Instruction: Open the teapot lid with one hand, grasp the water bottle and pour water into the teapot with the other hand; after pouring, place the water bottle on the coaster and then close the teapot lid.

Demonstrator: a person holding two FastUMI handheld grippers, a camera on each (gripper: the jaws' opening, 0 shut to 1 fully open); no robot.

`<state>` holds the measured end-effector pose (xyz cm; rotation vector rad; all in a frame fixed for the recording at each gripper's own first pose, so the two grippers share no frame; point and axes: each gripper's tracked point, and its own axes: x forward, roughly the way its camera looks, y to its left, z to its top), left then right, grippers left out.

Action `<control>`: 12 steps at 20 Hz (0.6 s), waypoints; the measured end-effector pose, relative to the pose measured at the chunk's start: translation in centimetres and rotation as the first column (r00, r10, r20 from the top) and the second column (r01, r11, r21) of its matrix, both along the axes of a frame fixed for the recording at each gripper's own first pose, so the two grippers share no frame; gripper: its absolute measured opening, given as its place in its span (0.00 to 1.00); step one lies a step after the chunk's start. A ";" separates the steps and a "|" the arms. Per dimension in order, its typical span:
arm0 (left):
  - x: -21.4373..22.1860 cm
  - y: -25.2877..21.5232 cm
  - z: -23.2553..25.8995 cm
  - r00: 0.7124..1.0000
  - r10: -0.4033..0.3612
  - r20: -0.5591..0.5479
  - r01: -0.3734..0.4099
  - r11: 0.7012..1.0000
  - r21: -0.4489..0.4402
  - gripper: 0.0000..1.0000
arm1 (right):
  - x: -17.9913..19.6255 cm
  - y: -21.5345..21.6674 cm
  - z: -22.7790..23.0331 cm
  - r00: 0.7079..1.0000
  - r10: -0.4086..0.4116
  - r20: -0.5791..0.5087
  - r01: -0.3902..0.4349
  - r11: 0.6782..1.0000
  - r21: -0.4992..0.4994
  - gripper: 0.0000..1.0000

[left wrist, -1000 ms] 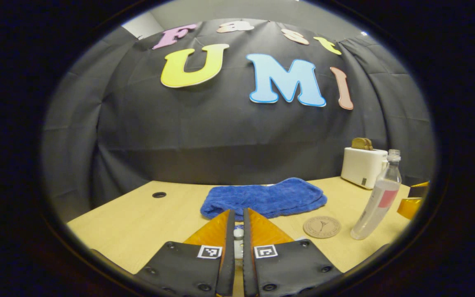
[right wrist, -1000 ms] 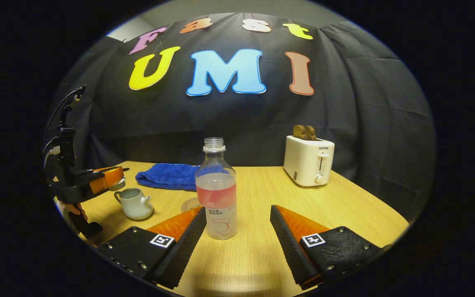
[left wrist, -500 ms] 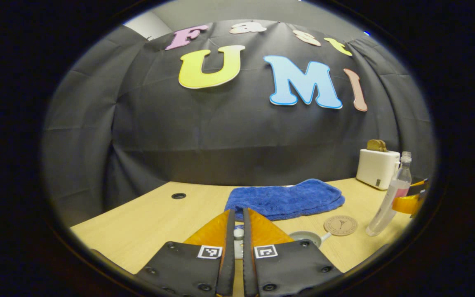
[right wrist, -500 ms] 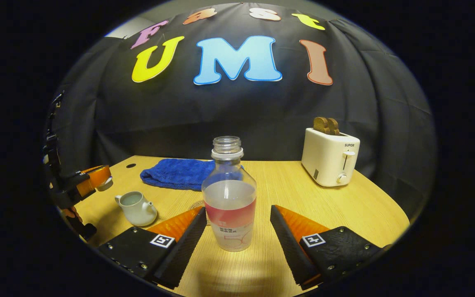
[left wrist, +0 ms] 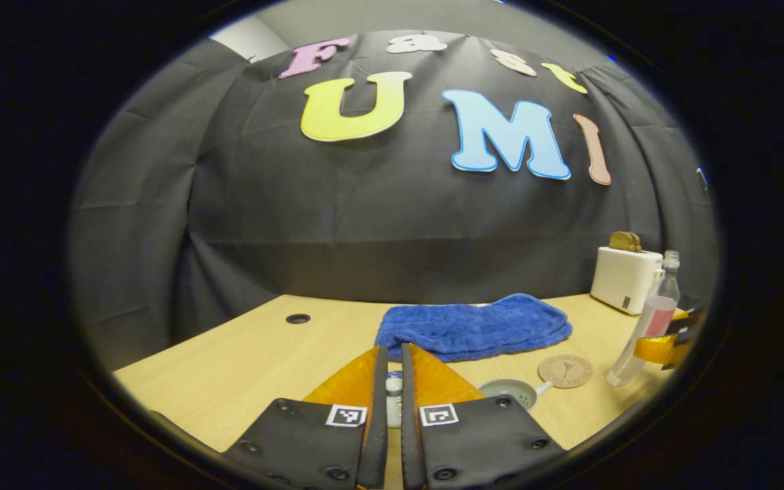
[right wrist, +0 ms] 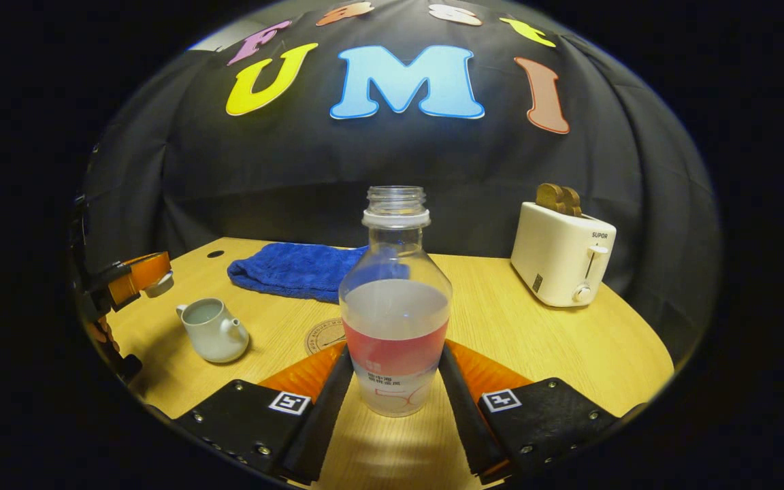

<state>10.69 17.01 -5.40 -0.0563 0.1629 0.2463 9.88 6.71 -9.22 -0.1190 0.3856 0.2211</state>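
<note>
On the pale wooden worktop (right wrist: 521, 340) a clear water bottle (right wrist: 395, 320) is seen standing upright, uncapped and partly filled, with a pink band round its body. In the right gripper view the right hand-held gripper (right wrist: 395, 381) is closed around the lower part of the bottle, one finger pressed against each side, while the base of the bottle rests on the wood. Just behind the bottle a round coaster (right wrist: 324, 335) lies flat, partly hidden by it. To the left, a pale teapot (right wrist: 211, 331) is set with its mouth uncovered and its spout turned toward the bottle. Above and left of the teapot the left hand-held gripper (right wrist: 154, 275) is held in the air with the teapot lid (right wrist: 159, 284) clamped at its tips. A folded blue towel (right wrist: 297, 269) lies toward the back wall, and a white toaster (right wrist: 562, 252) with slices in its slots stands at the right.

In the left gripper view the fingers are drawn nearly together on the small white knob of the lid (left wrist: 393, 386). Beyond them the open rim of the teapot (left wrist: 511, 391), the coaster (left wrist: 565, 371), the towel (left wrist: 474, 327), the toaster (left wrist: 623, 278) and the bottle (left wrist: 650, 320) are seen, with the right hand-held gripper (left wrist: 664, 346) at the bottle.
</note>
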 end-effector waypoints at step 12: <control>-0.9 2.9 -0.1 0.999 0.052 -0.010 -0.052 0.999 -0.008 0.15 | 2.8 2.7 3.5 0.972 0.148 0.181 -0.031 0.849 -0.528 0.77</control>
